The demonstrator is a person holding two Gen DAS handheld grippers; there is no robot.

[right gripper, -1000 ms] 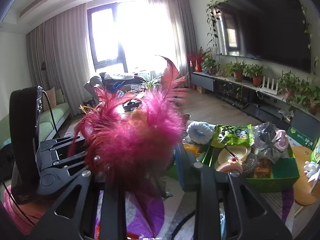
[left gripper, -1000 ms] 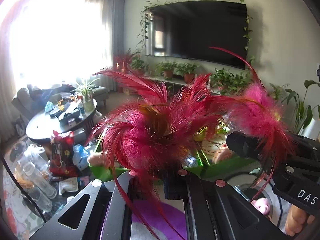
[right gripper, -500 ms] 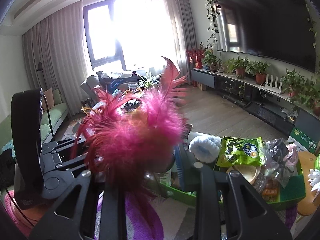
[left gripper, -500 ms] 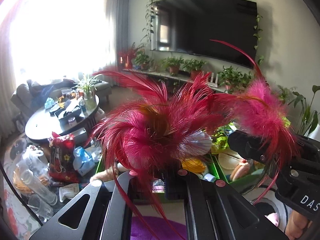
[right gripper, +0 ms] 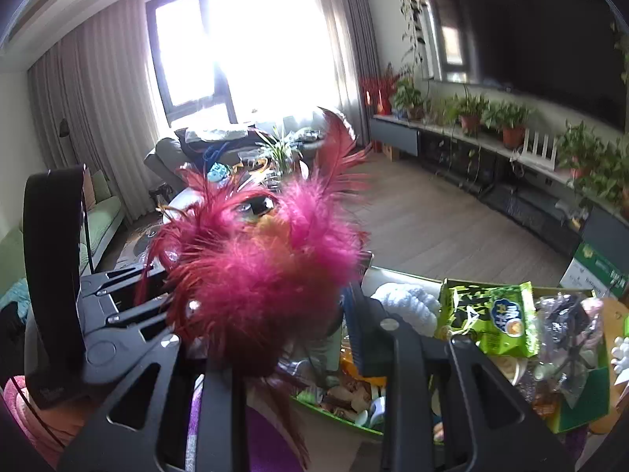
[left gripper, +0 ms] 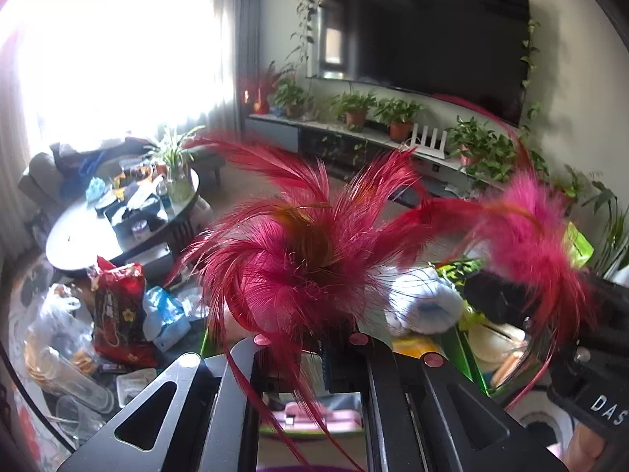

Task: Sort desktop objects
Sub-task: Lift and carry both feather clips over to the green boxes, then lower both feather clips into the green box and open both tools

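- My left gripper [left gripper: 310, 348]: narrow gap, pinching crimson feather tuft [left gripper: 298, 259].
- My right gripper [right gripper: 298, 338]: pinching pink feather tuft [right gripper: 267, 275].
- Both aloft near green bin [right gripper: 582, 413].
- Likely featherlight, soft, crushable; grip bases.

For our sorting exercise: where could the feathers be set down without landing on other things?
The green box is packed: snack bag, white plush, wrappers. The round table is cluttered too. Bare room shows only on the purple mat below the feathers, before the box.

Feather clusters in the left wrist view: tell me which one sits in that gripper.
The darker red feather cluster with the brownish centre, rising straight out of the left gripper. The fluffier pink cluster stands off to the right, above the other gripper.
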